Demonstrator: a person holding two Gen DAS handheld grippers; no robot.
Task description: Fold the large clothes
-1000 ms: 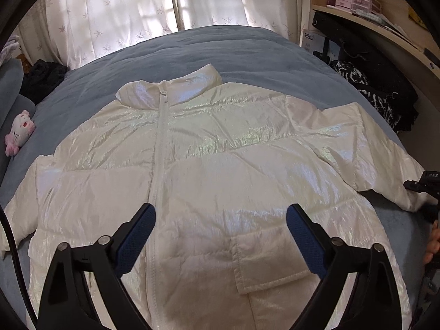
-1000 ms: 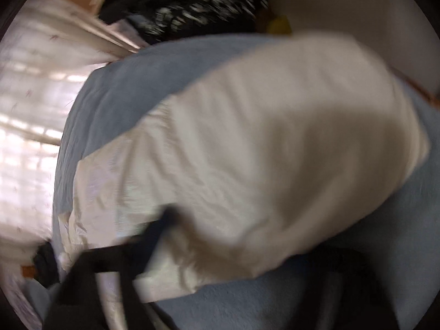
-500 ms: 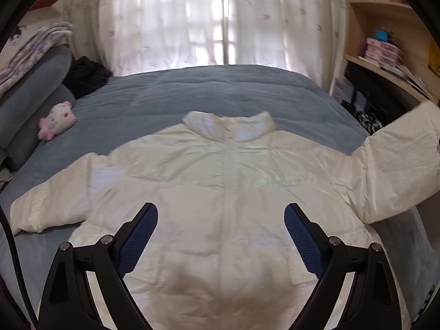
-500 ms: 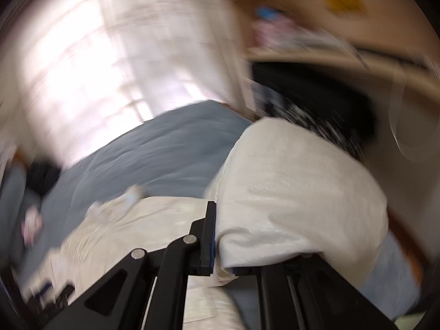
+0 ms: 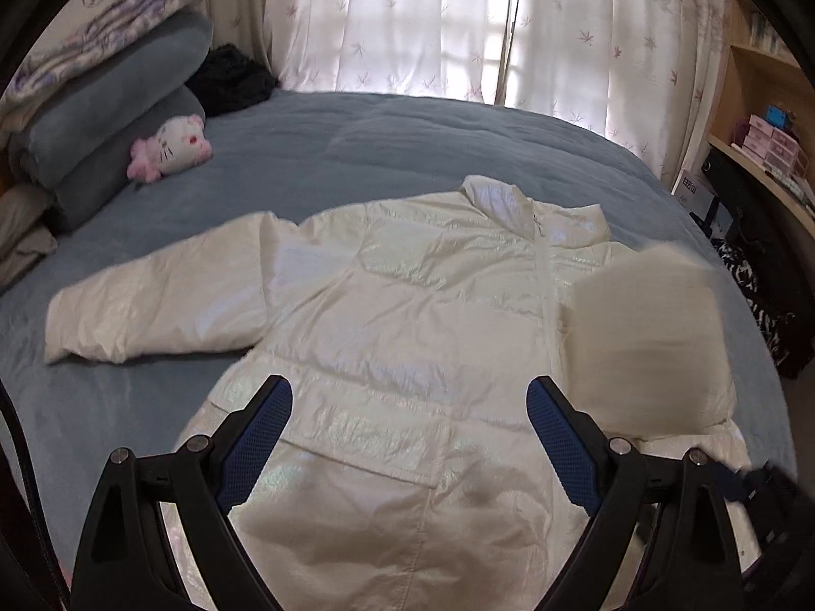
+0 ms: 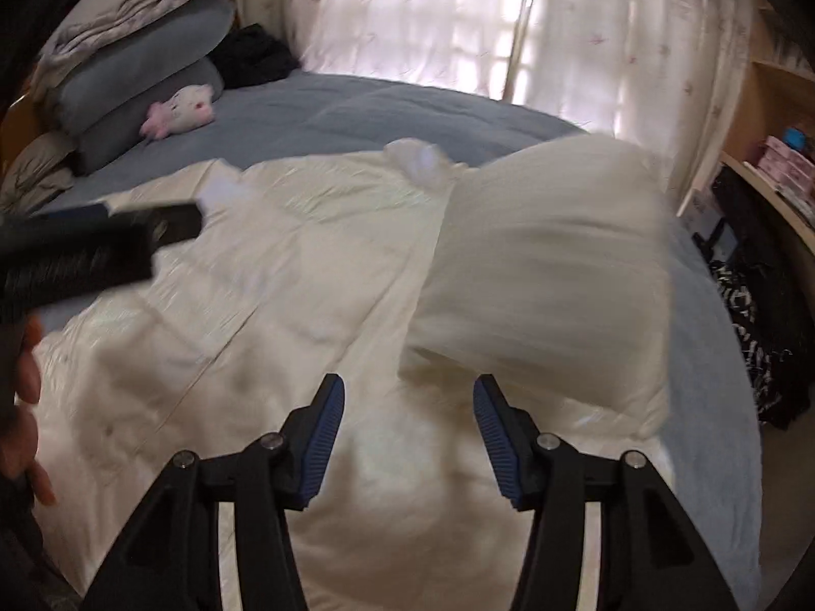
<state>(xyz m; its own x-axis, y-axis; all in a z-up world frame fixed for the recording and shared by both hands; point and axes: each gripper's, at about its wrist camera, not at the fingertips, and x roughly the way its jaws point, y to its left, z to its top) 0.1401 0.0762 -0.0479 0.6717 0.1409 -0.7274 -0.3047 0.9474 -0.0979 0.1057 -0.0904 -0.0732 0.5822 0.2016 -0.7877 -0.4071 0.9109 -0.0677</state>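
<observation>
The right gripper (image 6: 407,425) has just opened off the right sleeve (image 6: 545,275) — now flopped across the chest of the white jacket (image 5: 407,336) spread on the blue bed (image 5: 356,153) — while the left gripper (image 5: 407,433) hovers wide open and empty, so one sleeve fold looks done.

One jacket (image 5: 407,336), one plush toy (image 5: 170,150), perhaps three pillows (image 5: 117,96).

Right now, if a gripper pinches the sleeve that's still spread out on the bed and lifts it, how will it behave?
The spread sleeve will probably flop and drape rather than hold its shape, since the other sleeve already bends over the jacket. Its puffy quilting suggests it is light for its bulk. The glossy shell could slip between the pads, so grip deep.
</observation>
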